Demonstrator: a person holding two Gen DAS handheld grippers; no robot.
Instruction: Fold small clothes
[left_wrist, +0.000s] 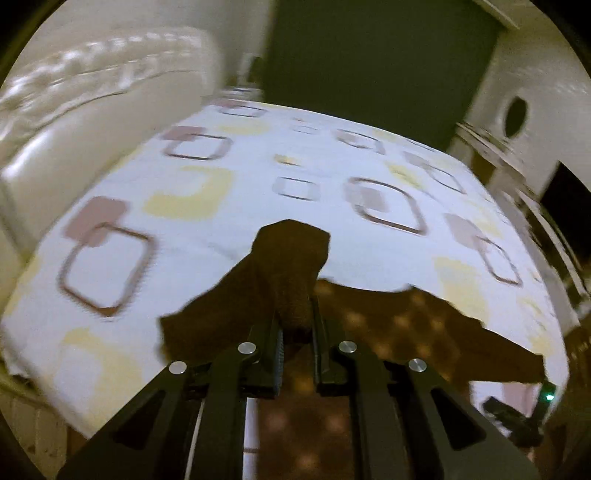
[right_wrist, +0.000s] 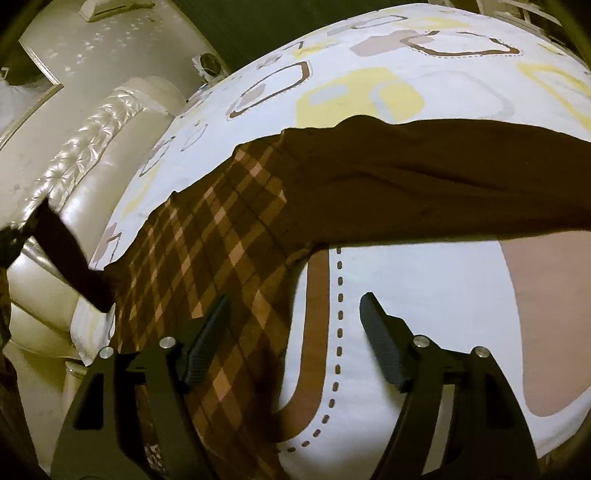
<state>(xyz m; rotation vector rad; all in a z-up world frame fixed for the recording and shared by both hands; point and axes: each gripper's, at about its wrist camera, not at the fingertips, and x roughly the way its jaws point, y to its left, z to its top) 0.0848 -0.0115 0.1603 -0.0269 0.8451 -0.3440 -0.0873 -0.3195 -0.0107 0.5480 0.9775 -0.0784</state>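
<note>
A small brown garment with a plaid body (right_wrist: 207, 251) and plain dark brown sleeves (right_wrist: 424, 181) lies on a patterned bedsheet (right_wrist: 424, 280). My left gripper (left_wrist: 297, 325) is shut on one dark brown sleeve (left_wrist: 280, 266) and holds it lifted above the sheet; the plaid body (left_wrist: 399, 325) trails below to the right. My right gripper (right_wrist: 295, 314) is open and empty, low over the sheet, its left finger (right_wrist: 207, 339) above the plaid body. The other gripper shows at the far left of the right wrist view (right_wrist: 14, 236), holding the sleeve.
The white sheet with brown, pink and yellow squares (left_wrist: 192, 192) covers the bed. A cream padded headboard (left_wrist: 92, 110) runs along the left. A dark green wall (left_wrist: 380, 48) is behind, and white furniture (left_wrist: 524, 122) stands at the right.
</note>
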